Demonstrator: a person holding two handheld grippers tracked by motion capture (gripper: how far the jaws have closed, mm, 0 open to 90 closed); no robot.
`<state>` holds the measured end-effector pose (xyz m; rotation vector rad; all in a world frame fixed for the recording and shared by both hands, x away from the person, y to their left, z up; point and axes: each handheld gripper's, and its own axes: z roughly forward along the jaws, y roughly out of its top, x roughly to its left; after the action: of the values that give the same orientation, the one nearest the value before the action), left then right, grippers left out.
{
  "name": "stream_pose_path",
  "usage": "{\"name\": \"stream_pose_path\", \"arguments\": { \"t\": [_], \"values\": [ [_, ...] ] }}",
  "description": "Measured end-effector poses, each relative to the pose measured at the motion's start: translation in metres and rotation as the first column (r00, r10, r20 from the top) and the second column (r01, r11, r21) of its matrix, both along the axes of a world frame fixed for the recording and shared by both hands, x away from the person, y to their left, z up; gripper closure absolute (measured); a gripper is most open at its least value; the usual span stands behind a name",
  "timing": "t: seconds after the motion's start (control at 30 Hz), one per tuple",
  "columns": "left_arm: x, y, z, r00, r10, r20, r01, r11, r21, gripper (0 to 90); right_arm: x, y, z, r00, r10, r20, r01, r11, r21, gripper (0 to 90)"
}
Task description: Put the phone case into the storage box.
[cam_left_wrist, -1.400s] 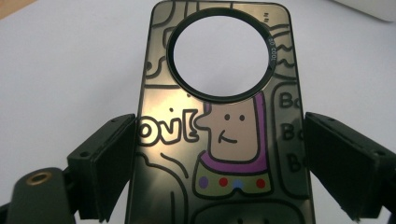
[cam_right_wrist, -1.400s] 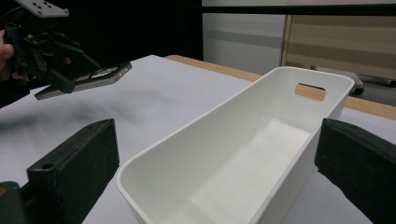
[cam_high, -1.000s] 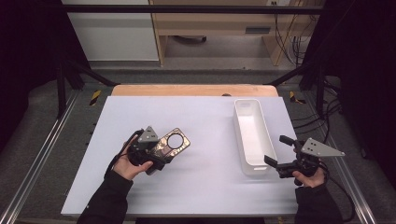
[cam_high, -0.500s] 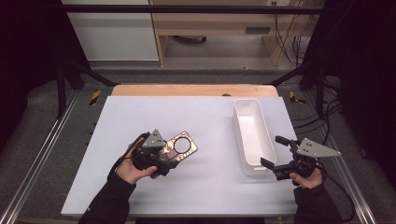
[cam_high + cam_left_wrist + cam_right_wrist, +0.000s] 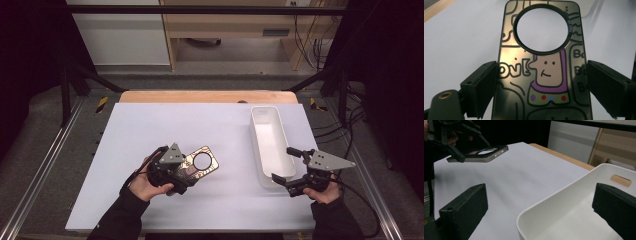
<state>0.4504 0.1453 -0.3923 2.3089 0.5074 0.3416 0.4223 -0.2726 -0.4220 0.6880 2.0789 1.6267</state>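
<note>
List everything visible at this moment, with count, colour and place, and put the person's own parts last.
Table: one, white top with a wooden far edge, centre of the high view.
Bin: one, white, long and empty, right side of the table.
Phone case: one, dark and glossy with a cartoon figure and a round cutout, held off the table at left of centre.
Cables: several, dark, on the floor beyond the table's right edge.
Left tongs: one, black, closed on the phone case's sides.
Right tongs: one, black, open, straddling the bin's near corner.
Hands: two, one on each pair of tongs.
</note>
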Motion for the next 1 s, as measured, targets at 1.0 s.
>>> {"name": "stream_pose_path", "arguments": {
  "t": [1.0],
  "values": [
    [-0.016, -0.02, 0.001, 0.9951, -0.099, 0.007, 0.099, 0.995, -0.01, 11.5, -0.006, 0.052, 0.006, 0.9859, 0.167, 0.001, -0.166, 0.9776, -0.13, 1.3]
  ]
}}
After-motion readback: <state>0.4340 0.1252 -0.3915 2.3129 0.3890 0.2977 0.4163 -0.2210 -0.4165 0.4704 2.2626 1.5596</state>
